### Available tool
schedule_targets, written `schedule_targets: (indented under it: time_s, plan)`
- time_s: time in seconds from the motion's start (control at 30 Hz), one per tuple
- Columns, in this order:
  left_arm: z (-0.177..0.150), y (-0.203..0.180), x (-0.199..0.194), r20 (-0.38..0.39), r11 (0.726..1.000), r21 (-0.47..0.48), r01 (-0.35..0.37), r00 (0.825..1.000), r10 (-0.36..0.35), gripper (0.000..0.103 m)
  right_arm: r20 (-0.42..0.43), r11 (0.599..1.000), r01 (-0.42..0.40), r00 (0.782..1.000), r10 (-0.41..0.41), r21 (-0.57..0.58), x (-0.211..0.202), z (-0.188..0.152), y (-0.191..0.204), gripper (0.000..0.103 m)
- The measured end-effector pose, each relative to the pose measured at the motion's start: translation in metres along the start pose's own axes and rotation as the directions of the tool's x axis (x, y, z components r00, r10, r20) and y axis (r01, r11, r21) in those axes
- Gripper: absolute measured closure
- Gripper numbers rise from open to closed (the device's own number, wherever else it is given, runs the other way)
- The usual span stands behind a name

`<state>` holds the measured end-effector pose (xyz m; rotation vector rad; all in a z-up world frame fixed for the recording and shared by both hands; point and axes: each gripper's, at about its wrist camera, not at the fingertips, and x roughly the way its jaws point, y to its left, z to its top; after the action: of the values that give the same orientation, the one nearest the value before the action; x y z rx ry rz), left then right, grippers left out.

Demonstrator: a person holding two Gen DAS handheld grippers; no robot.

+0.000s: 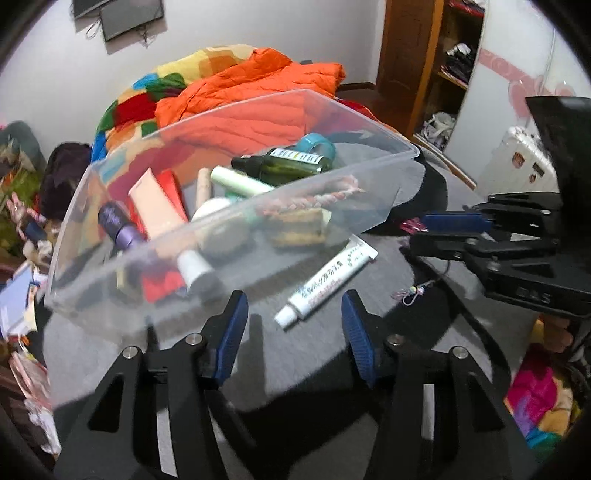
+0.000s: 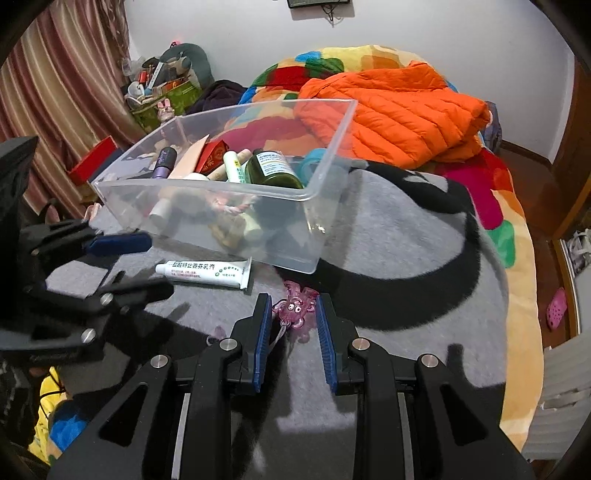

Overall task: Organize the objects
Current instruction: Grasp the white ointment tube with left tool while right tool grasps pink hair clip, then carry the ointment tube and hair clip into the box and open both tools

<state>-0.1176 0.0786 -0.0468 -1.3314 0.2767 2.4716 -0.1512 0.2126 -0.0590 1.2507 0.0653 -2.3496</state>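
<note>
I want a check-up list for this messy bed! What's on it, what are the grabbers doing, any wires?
Surface: grey blanket on a bed.
Job's things: clear bin holding bottles and tubes; white tube and pink octopus charm lie outside it.
Clutter: orange jacket behind the bin.
Grippers: left gripper open near the white tube; right gripper open around the charm, not clamped.
Cables: cords dangle from wall screens.
Surroundings: curtain, wooden shelf.

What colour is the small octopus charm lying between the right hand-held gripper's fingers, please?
Translucent pink-purple. The octopus charm shows best in the right wrist view.
</note>
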Motion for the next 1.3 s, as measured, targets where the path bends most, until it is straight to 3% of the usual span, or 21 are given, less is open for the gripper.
schedule_targets:
  time_s: [0.1,0.23,0.27,0.33,0.63,0.97,1.3]
  plan:
    - [0.007,-0.005,0.014,-0.028,0.999,0.045,-0.022,0.999,0.023,0.050,0.007,1.000,-0.006,1.000,0.006,0.008,-0.004,-0.002,-0.002,0.081]
    - [0.011,-0.005,0.029,-0.056,0.999,0.031,0.036,0.998,-0.034,0.052,0.015,1.000,-0.015,1.000,0.015,0.013,-0.007,-0.003,-0.002,0.081]
    - [0.011,-0.005,0.029,-0.055,0.998,0.028,0.056,0.997,-0.055,0.061,0.018,1.000,-0.017,1.000,0.017,0.014,-0.009,-0.003,-0.002,0.081]
    - [0.010,-0.008,0.028,-0.046,0.996,0.036,0.082,0.996,-0.081,0.067,0.023,1.000,-0.020,1.000,0.020,0.015,-0.011,-0.004,-0.002,0.081]
    - [-0.006,-0.031,0.013,-0.005,0.995,0.099,0.018,1.000,-0.018,0.088,0.031,0.999,-0.034,0.999,0.034,0.018,-0.014,-0.003,0.000,0.081]
    - [-0.006,-0.025,-0.028,0.108,0.998,0.042,0.036,0.993,-0.040,0.088,0.118,0.998,-0.062,0.991,0.061,0.006,-0.041,0.013,0.013,0.081]
    - [0.007,-0.008,-0.061,0.222,0.999,-0.041,-0.006,0.975,0.015,0.088,0.268,0.997,-0.075,0.961,0.073,-0.002,-0.074,0.048,0.030,0.081]
